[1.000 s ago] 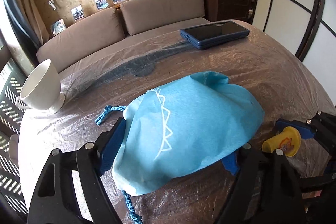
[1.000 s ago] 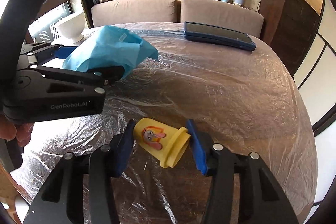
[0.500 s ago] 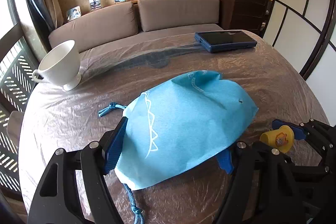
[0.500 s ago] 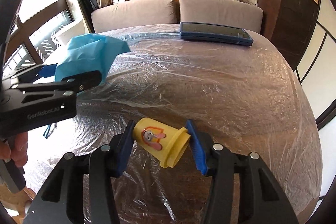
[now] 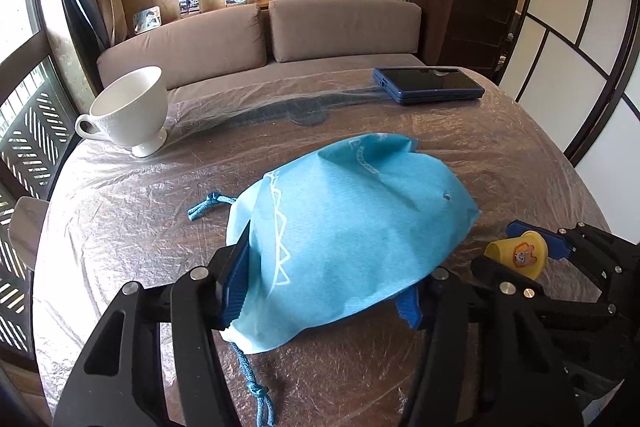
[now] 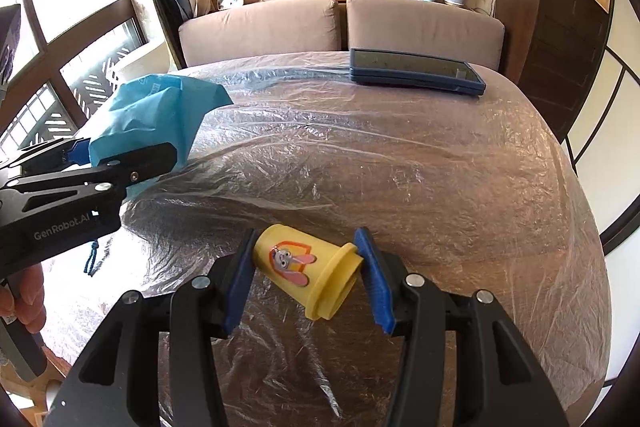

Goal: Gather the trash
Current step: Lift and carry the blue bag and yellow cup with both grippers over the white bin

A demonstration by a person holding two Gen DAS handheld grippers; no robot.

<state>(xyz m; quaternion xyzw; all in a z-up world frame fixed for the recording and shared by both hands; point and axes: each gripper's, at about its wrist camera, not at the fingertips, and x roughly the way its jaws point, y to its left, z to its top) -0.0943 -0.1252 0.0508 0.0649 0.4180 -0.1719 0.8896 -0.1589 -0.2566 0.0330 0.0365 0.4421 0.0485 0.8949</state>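
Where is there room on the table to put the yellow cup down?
The biggest bare patch of table lies between the yellow cup and the dark blue case, running to the right edge. A smaller one lies between the white teacup and the blue bag. It is crowded near both grippers.

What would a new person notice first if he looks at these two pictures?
First, the bright blue drawstring bag, held in the left gripper above the plastic-covered table. Next, the small yellow cup with a cartoon rabbit, gripped sideways in the right gripper near the table's front edge. Farther back stand a white teacup on the left and a dark blue flat device near the sofa.
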